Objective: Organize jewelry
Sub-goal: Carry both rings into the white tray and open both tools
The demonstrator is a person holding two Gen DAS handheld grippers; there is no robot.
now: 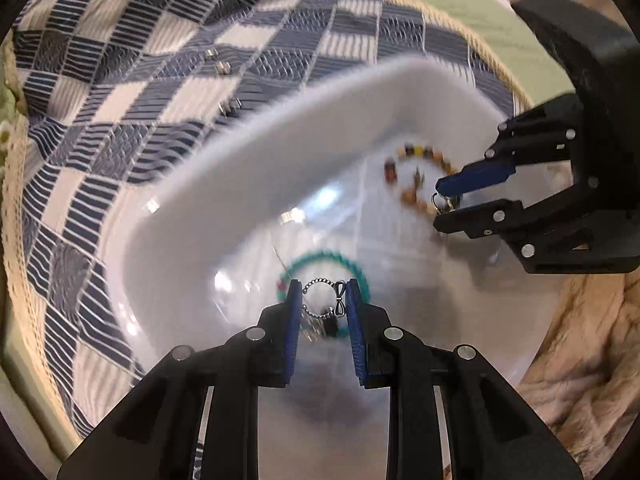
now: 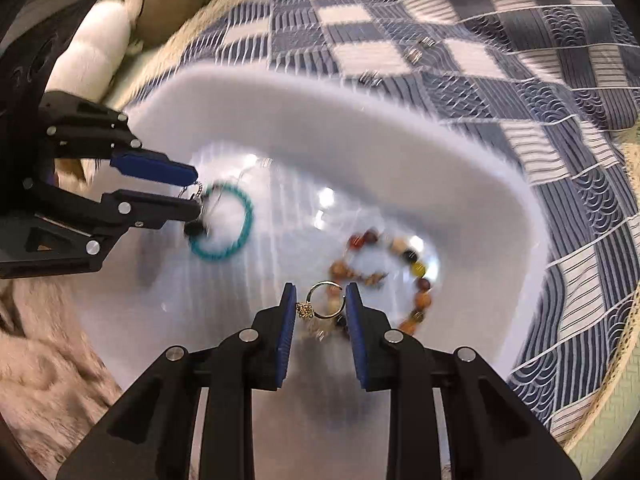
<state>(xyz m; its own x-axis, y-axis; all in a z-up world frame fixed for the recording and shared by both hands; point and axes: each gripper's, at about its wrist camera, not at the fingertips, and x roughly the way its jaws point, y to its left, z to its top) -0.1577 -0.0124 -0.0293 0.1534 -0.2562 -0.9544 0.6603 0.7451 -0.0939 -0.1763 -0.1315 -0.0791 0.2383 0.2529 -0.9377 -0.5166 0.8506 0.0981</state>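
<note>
Left gripper (image 1: pixel 323 296) – jaws closed on silver ring (image 1: pixel 322 298), held over white tray (image 1: pixel 280 152). Right gripper (image 2: pixel 320 302) – jaws closed on gold ring (image 2: pixel 326 300), also over tray. Turquoise bracelet (image 2: pixel 222 222) and brown bead bracelet (image 2: pixel 400 272) lie inside tray. Tray sits on checkered cloth (image 1: pixel 132 80); small silver pieces (image 1: pixel 230 108) on cloth beyond tray.

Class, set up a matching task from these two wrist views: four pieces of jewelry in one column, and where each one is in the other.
Things:
1. silver beaded ring
2. gold ring
3. teal bead bracelet
4. small silver clasps

Places:
A. on the checked cloth, outside the white tray
B. between the right gripper pads
C. lying in the white tray
D. between the left gripper pads

Pairs: 1-D, 2-B, 3-C, 4-A
</note>
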